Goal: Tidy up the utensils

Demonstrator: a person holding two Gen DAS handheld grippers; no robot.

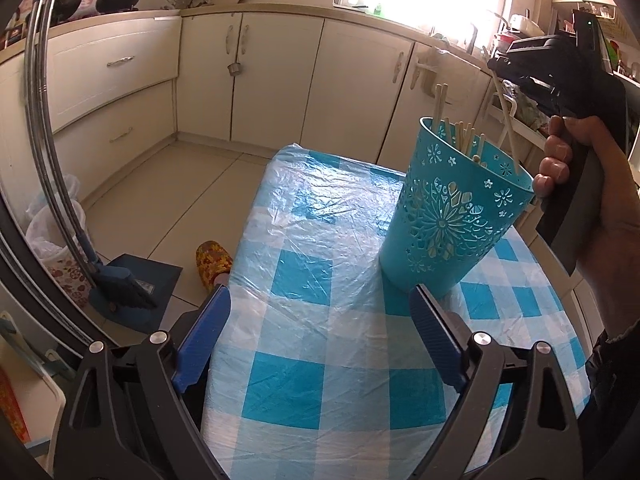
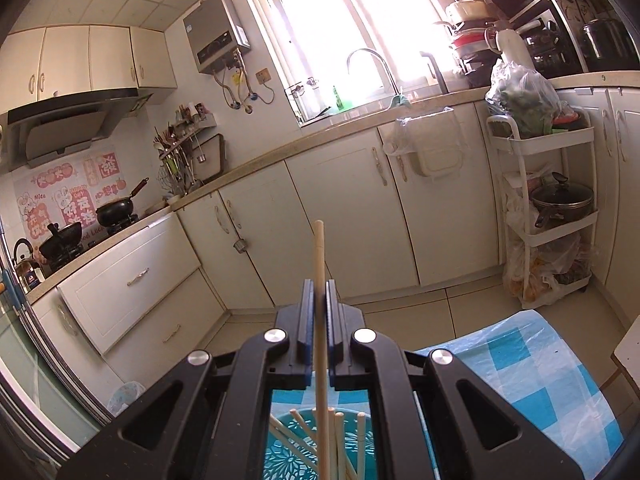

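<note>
— What's the right gripper got there?

— A single pale wooden chopstick, pinched between its blue-padded fingers, which are closed tight on it. The stick stands nearly upright, its top poking out above the fingers and its lower end dipping down inside the turquoise plastic cup with the cut-out flower pattern.

— And the cup itself?

— It stands on the bench, which is covered with a blue-and-white checked cloth under clear plastic sheeting. A bundle of other pale wooden chopsticks already leans inside it, tips up. From the left camera you can see the person's right hand wrapped around the black handle, holding that gripper just above the cup's rim.

— The left one?

— The left gripper hangs low over the near part of the bench, fingers spread wide apart with nothing between them. The cup sits just beyond its right finger.
</note>
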